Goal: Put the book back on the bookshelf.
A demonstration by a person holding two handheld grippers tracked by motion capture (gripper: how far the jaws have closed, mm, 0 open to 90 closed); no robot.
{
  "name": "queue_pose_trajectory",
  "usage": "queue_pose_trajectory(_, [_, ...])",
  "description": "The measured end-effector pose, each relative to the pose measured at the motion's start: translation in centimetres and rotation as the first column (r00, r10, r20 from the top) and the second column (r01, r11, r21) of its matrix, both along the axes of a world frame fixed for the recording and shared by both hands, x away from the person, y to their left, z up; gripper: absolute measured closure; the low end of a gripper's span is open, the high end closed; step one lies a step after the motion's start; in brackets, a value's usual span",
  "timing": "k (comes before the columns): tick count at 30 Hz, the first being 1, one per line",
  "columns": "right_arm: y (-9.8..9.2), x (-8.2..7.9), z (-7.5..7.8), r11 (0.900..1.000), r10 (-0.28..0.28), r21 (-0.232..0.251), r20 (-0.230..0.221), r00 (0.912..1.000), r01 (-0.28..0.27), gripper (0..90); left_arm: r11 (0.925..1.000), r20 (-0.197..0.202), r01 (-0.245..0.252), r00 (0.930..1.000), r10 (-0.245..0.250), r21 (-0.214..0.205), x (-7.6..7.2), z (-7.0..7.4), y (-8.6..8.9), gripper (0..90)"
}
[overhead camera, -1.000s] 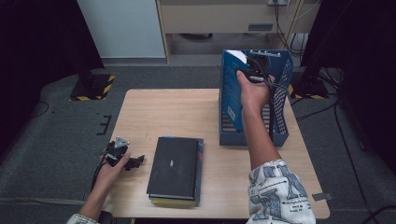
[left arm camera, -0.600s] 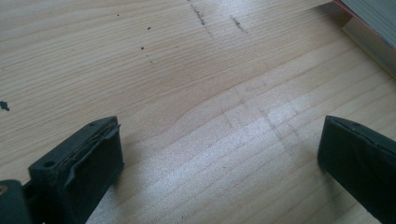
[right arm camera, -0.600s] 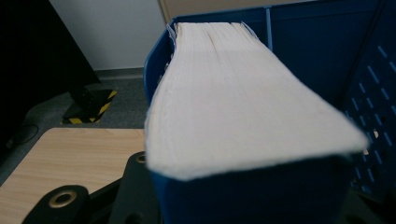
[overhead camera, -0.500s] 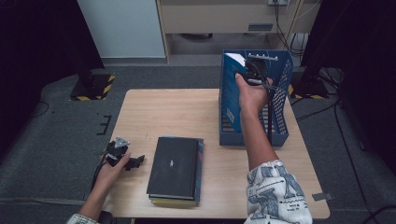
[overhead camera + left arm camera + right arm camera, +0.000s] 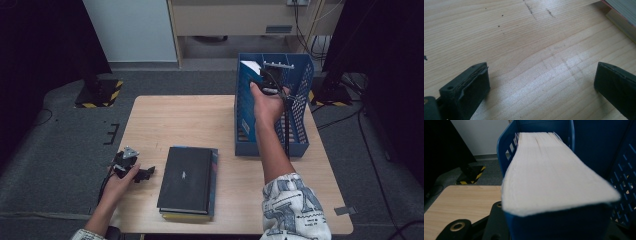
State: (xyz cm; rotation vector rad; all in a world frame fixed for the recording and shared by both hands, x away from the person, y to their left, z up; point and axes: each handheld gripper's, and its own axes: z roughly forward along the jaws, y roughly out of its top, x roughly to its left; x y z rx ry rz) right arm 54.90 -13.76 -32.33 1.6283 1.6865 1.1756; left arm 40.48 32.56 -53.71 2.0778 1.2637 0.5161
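High view: the right tongs [image 5: 270, 82] hold a blue book [image 5: 251, 68] in the blue file rack [image 5: 300, 120] at 2 o'clock on the tabletop [image 5: 185, 120]. The left tongs [image 5: 131, 169] rest at 8 o'clock, beside stacked books [image 5: 187, 182].

Left gripper view: jaws spread over bare wood.

Right gripper view: jaws pinch the book's spine.

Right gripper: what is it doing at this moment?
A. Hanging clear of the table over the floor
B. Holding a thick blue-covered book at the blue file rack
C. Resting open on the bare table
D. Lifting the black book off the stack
B: the right gripper is up at the blue file rack, and its own view shows the thick blue-covered book between its jaws.
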Motion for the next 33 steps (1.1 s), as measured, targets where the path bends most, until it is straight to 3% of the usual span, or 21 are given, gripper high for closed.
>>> queue_pose_trajectory(33, [0.2,-0.1,-1.6,1.0,-0.007,-0.002,-0.016,0.9999,0.007,60.5,1.0,0.0,0.008,1.0,-0.008,0.0,0.0,0.0,-0.1,0.0])
